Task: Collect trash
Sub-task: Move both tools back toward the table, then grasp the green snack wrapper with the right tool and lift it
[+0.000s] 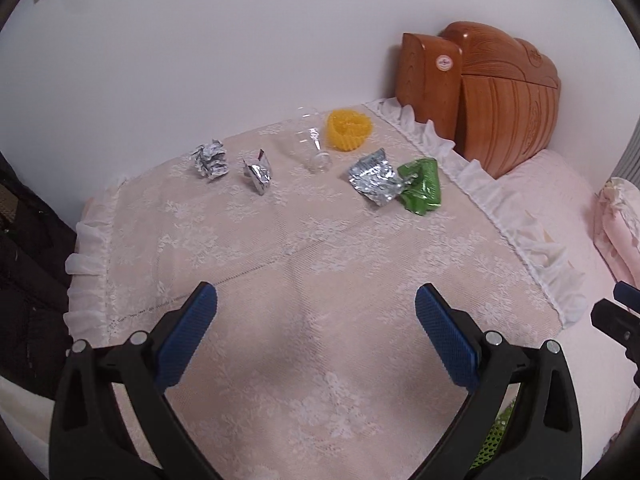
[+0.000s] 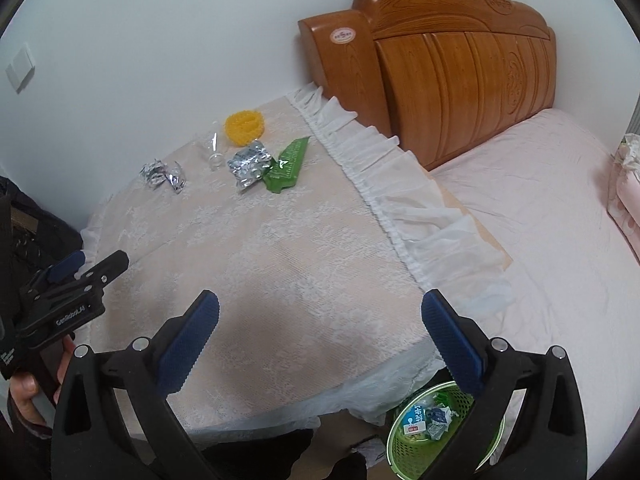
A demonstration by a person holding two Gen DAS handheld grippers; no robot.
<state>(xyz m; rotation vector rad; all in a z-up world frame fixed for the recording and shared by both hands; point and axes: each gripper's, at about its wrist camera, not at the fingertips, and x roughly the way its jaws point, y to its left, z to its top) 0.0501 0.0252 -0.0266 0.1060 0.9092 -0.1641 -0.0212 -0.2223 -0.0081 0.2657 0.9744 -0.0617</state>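
At the far edge of the lace-covered table (image 1: 320, 240), foil wrappers (image 1: 374, 178) and a green packet (image 1: 422, 186) await collection; both the left gripper (image 1: 316, 306) and right gripper (image 2: 320, 312) hover spread, empty, above the green basket (image 2: 412, 450).

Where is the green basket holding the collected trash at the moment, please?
In the right wrist view the green basket sits on the floor at bottom right, below the lace-covered table's near corner, beside the bed.

My blue pads (image 1: 192, 332) look matt and knurled. Beneath me lies lace cloth (image 1: 320, 264); far off, crinkled shiny foil wrappers (image 1: 374, 176), a clear glossy cup (image 1: 314, 148), and a lacquered wood headboard (image 2: 460, 68) far right.
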